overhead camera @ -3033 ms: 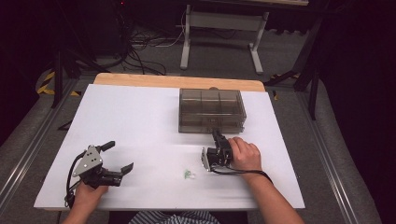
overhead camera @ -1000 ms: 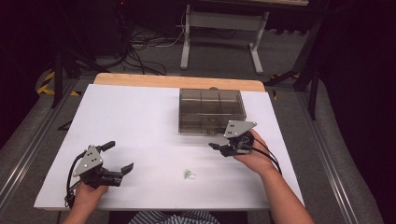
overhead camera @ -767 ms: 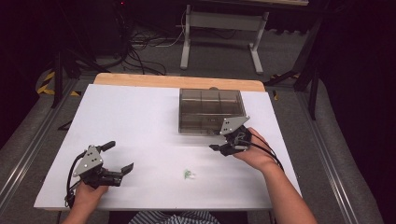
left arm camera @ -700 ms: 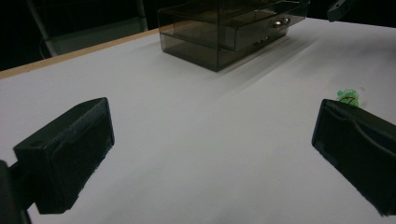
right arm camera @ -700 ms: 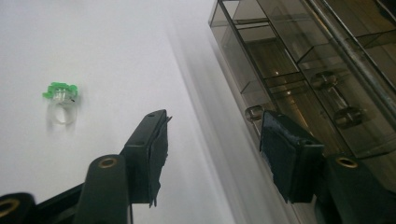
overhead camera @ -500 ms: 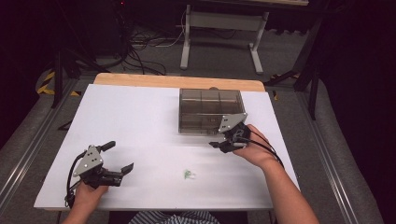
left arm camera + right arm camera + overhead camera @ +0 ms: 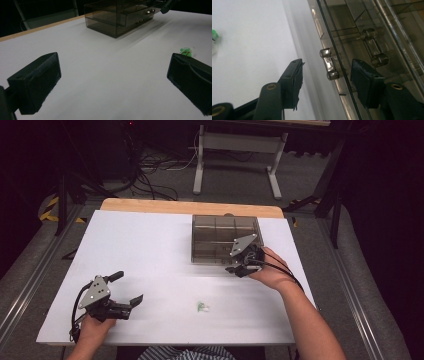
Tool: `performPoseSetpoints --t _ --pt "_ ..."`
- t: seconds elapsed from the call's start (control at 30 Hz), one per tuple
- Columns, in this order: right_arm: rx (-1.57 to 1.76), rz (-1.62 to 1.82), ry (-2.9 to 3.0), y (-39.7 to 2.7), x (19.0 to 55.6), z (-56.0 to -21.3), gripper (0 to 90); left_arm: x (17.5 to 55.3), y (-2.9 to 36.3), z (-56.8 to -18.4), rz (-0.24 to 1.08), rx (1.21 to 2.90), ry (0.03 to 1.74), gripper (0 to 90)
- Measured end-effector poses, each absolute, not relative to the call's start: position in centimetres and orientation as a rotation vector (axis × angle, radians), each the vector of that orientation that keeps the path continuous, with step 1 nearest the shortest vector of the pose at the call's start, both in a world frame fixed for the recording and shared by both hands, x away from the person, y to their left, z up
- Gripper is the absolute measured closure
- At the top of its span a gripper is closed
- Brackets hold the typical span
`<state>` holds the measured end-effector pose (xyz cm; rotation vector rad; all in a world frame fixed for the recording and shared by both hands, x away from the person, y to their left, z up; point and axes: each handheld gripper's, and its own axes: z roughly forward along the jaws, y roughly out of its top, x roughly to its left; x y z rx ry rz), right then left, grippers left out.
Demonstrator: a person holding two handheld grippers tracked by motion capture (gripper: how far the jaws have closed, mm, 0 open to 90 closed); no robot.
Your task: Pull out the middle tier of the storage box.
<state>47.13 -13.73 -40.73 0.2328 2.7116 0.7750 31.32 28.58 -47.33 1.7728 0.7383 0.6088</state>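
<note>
Step in hand: right tongs [image 7: 324,77], half spread, line up on the lower clear handle [image 7: 329,64] of the smoky transparent drawer box [image 7: 225,239] at worktop's far side. Next: pinch, pull. Left tongs [image 7: 112,82] spread wide, idle.

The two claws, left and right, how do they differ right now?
The left claw rests low over bare white table, jaws wide apart with nothing between them; the right claw is at the smoky drawer box, jaws straddling a clear drawer handle without pressing it. Both have black jaws and are hand-held.
</note>
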Motion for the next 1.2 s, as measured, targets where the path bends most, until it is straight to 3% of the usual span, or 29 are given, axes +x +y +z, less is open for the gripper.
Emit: performPoseSetpoints --t 0.3,0.53,1.2 --pt "0.216 0.718 2.724 -13.1 47.7 -41.6 49.9 31.4 28.6 -47.3 0.608 1.775 0.734 0.2" --pt "0.199 0.637 2.696 -12.5 48.1 -42.2 66.4 31.4 28.6 -47.3 0.605 1.774 0.733 0.2" --pt "0.126 0.65 2.713 -13.0 45.4 -41.4 68.1 31.3 28.6 -47.3 0.602 1.774 0.735 0.2"
